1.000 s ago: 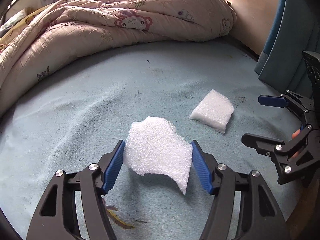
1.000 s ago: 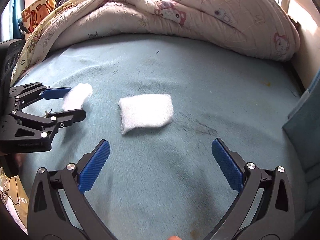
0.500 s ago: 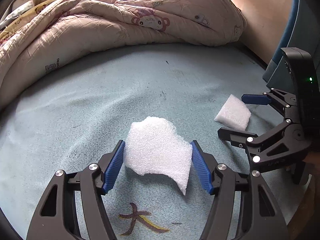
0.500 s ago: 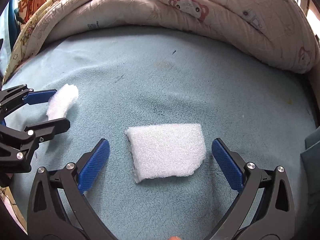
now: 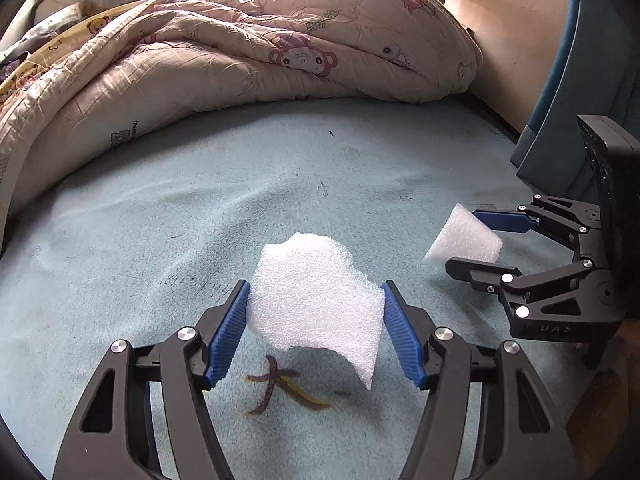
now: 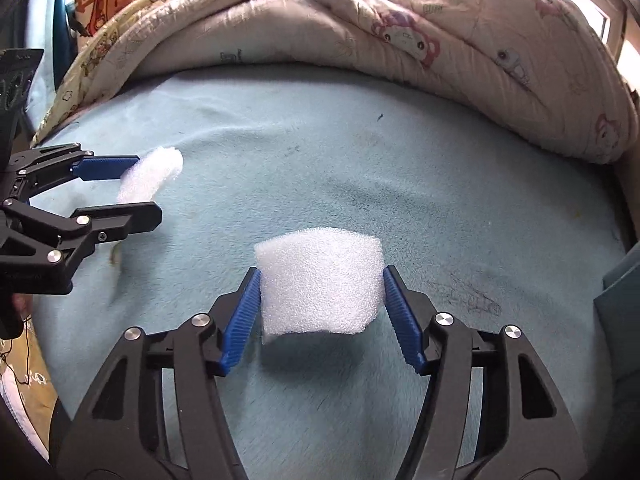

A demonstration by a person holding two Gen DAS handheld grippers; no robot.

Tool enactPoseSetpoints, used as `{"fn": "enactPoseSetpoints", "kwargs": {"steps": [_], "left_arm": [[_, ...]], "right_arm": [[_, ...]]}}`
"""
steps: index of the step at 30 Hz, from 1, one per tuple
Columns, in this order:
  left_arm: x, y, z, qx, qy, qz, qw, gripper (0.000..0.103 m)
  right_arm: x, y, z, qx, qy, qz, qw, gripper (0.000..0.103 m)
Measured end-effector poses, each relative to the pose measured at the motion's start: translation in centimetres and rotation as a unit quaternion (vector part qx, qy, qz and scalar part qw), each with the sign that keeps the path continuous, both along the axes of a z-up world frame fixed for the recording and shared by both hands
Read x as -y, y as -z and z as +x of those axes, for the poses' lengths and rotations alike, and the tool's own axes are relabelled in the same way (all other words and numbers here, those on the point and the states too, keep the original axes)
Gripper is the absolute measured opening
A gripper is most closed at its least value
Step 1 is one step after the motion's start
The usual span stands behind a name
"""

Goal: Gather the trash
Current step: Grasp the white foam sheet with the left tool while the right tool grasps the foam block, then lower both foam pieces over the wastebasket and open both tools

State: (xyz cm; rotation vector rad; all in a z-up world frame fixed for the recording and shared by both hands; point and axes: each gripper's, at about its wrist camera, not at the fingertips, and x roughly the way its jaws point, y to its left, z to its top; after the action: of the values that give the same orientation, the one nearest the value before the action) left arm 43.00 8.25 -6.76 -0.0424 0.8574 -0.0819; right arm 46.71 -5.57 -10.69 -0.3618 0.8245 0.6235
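Two foam scraps (image 5: 316, 300) (image 6: 320, 284), each seemingly between tool pads.

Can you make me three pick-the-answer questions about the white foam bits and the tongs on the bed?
1. Where is the quilt?
A. bunched at the far end of the bed
B. under the tongs
C. on the floor

2. How many foam pieces show?
A. one
B. two
C. four

3. What are the right tongs doing?
A. hanging empty
B. squeezing foam
C. gripping the quilt

Answers:
1 A, it is heaped beyond the blue sheet.
2 B, one foam piece sits in the left tongs, the other foam piece in the right.
3 B, both blue pads press its sides; these tongs have just been closing.
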Motion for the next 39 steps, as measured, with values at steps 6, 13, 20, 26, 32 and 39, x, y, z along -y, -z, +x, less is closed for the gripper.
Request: {"fn": "enactPoseSetpoints", "kwargs": {"steps": [6, 13, 20, 26, 32, 39], "left_arm": [[0.6, -1.8, -4.6, 0.014, 0.001, 0.001, 0.9999, 0.064], [1.7, -3.1, -12.2, 0.030, 0.003, -0.006, 0.9995, 0.064], [4.2, -2.4, -21.2, 0.036, 0.017, -0.001, 0.9992, 0.064], [6.8, -1.0, -28.1, 0.047, 0.038, -0.001, 0.9982, 0.064], [9.5, 2.5, -33.1, 0.050, 0.050, -0.010, 0.9974, 0.064], [10.5, 8.8, -35.6, 0.039, 0.033, -0.027, 0.9983, 0.064]], "right_arm": [[1.1, -3.4, -6.4, 0.030, -0.018, 0.009, 0.999, 0.058], [3.4, -5.6, -15.1, 0.049, -0.023, 0.040, 0.998, 0.058], [6.6, -5.4, -24.6, 0.060, -0.027, 0.068, 0.996, 0.058], [9.4, -3.5, -31.2, 0.068, -0.025, 0.073, 0.995, 0.058], [11.8, 0.4, -34.9, 0.066, -0.011, 0.071, 0.995, 0.058], [13.1, 5.4, -35.8, 0.040, 0.000, 0.067, 0.997, 0.058]]}}
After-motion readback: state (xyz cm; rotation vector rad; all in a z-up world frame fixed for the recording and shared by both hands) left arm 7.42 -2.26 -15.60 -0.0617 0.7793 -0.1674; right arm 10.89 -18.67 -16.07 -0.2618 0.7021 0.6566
